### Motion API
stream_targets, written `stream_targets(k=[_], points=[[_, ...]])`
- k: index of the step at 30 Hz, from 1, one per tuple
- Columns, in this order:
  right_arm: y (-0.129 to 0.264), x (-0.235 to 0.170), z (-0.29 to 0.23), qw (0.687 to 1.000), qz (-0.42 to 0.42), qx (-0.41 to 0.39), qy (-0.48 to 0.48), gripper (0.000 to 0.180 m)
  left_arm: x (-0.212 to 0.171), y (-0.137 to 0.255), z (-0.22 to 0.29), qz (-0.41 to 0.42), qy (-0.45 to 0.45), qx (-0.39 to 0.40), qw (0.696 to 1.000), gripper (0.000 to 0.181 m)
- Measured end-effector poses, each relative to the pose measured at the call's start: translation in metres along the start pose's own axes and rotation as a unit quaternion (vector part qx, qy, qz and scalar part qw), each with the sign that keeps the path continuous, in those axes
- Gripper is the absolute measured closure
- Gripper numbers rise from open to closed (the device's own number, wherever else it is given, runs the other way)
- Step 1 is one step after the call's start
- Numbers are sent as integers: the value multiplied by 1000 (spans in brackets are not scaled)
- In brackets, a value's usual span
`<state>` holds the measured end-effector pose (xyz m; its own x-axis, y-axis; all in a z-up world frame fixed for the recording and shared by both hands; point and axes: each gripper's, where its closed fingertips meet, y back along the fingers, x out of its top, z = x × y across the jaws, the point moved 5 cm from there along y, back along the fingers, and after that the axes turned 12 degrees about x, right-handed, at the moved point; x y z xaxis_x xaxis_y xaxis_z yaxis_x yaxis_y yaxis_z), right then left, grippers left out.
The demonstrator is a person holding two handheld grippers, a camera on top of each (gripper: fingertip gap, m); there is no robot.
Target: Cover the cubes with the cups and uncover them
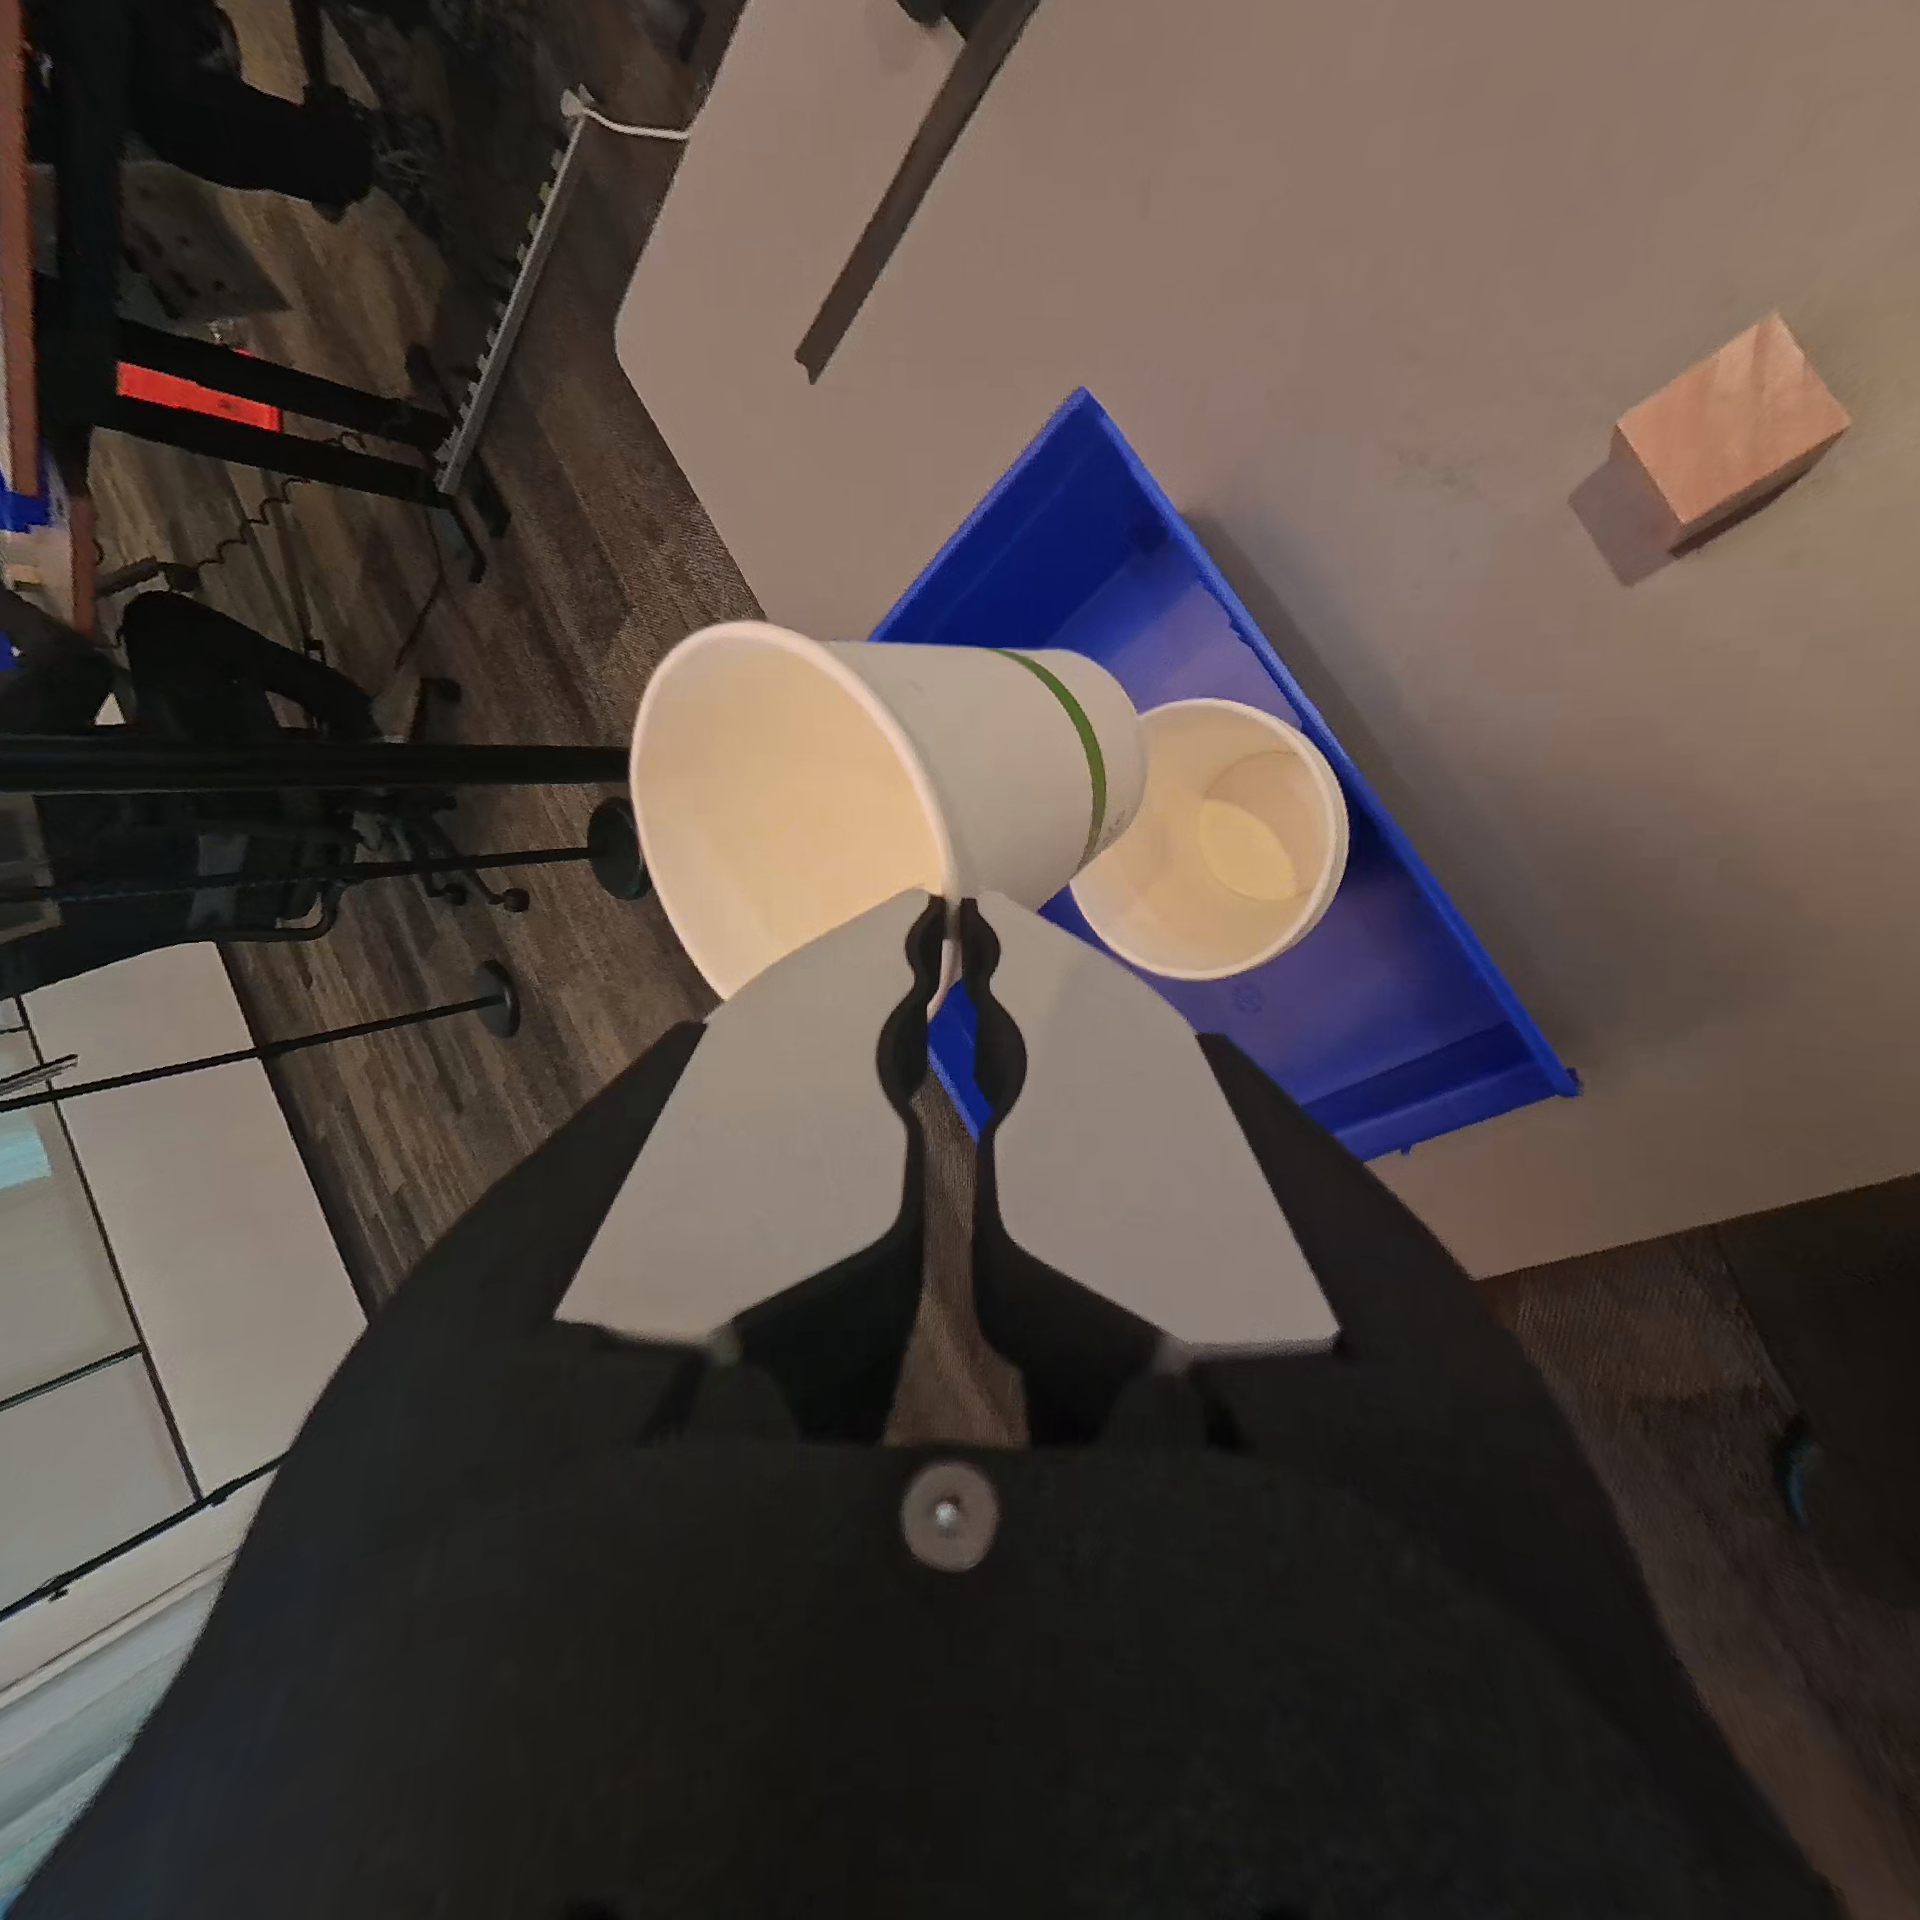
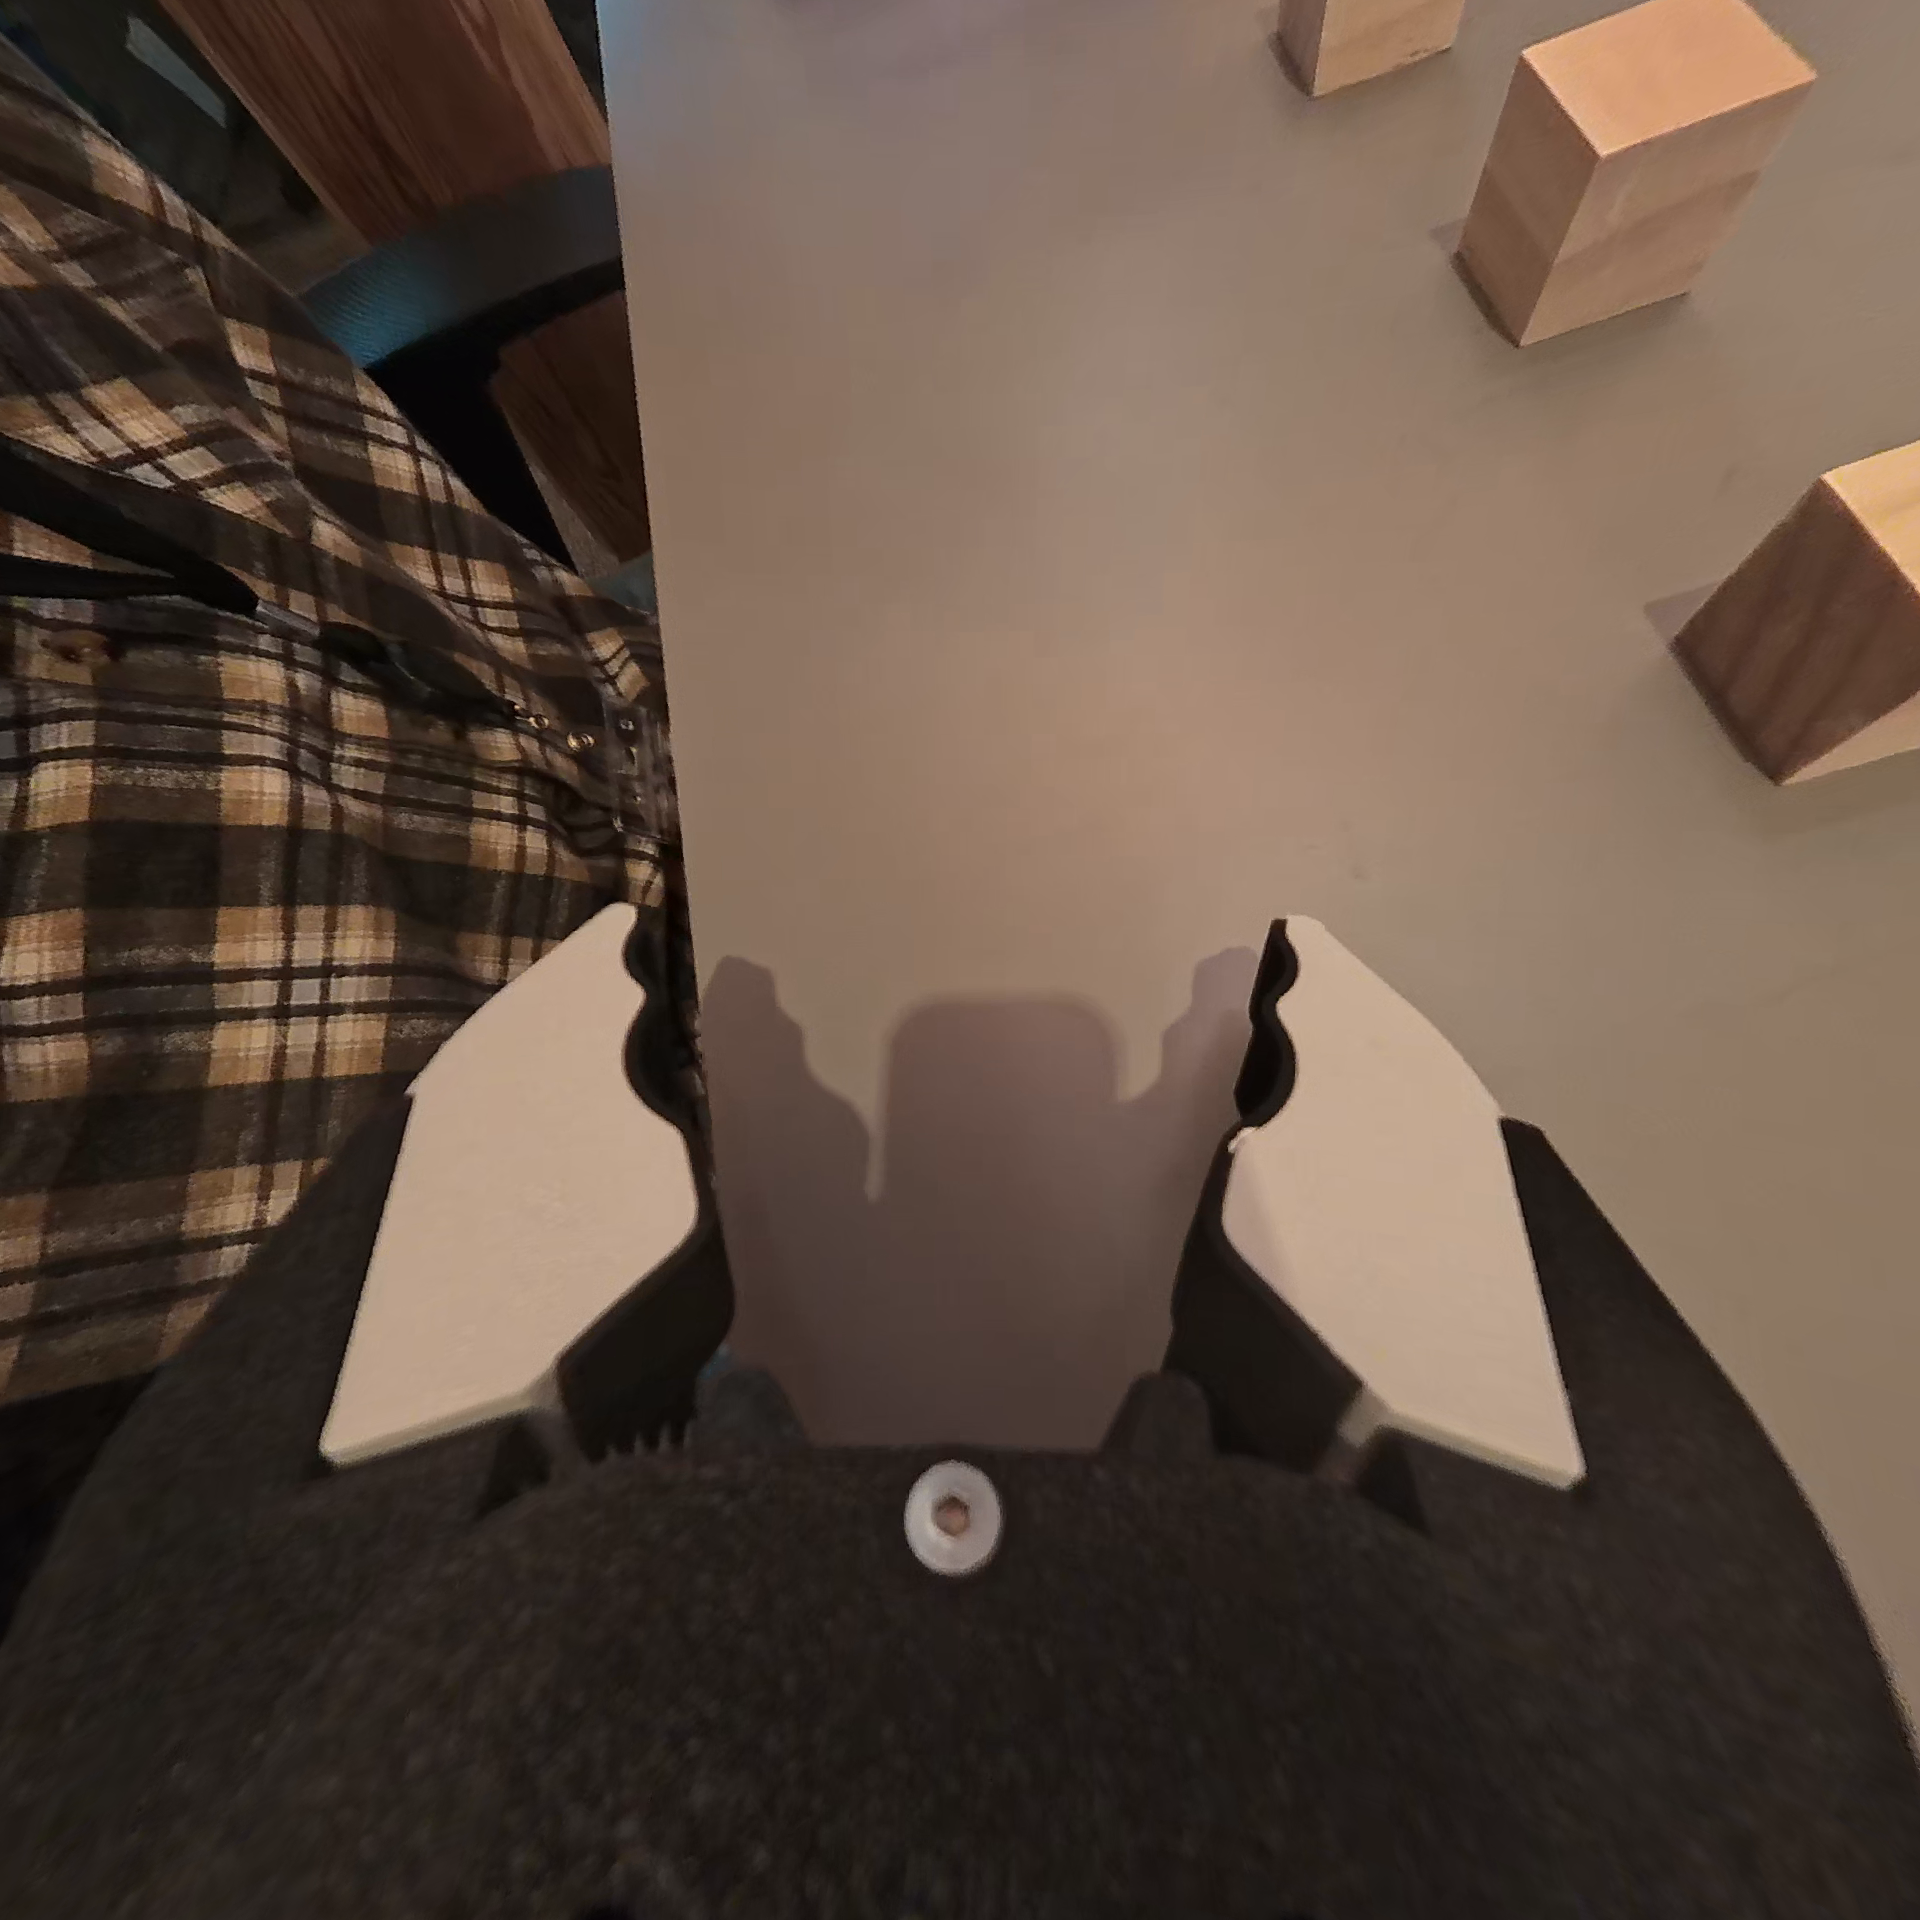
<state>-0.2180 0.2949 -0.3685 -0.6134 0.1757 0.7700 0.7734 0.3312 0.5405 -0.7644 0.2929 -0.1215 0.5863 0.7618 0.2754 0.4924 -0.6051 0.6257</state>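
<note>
In the left wrist view my left gripper [image 1: 951,920] is shut on the rim of a white paper cup [image 1: 883,790] with a green band, held tilted in the air above the edge of a blue bin [image 1: 1403,935]. A second white cup [image 1: 1226,842] stands in the bin, open end toward the camera. One wooden cube [image 1: 1730,447] sits on the grey table [image 1: 1351,260]. In the right wrist view my right gripper [image 2: 956,945] is open and empty over the table's [image 2: 987,520] near edge. Three wooden cubes lie to its right: [image 2: 1621,187], [image 2: 1808,634], [image 2: 1361,42].
A dark bar [image 1: 914,177] lies on the table's far part. Beyond the table edge are wood-look floor, black stand legs [image 1: 312,769] and a rail. A person's plaid shirt [image 2: 260,623] is close to the table's left edge in the right wrist view.
</note>
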Motion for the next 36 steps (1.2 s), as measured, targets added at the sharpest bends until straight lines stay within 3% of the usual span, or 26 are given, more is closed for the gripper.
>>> stream_targets(k=[9, 16, 25, 31, 36], points=[[11, 1, -2, 999, 45, -12, -1, 72, 42, 20, 8, 84, 34, -15, 996, 178], [17, 7, -5, 998, 64, -20, 2, 72, 83, 17, 46, 167, 69, -67, 981, 179], [16, 16, -3, 994, 107, -19, 2, 71, 108, 11, 85, 228, 105, -137, 958, 179], [21, 47, 16, 972, 222, -68, 25, 62, 126, 16, 114, 288, 155, -206, 922, 179], [22, 85, 44, 936, 326, -118, 57, 56, 153, 30, 148, 367, 212, -307, 852, 179]])
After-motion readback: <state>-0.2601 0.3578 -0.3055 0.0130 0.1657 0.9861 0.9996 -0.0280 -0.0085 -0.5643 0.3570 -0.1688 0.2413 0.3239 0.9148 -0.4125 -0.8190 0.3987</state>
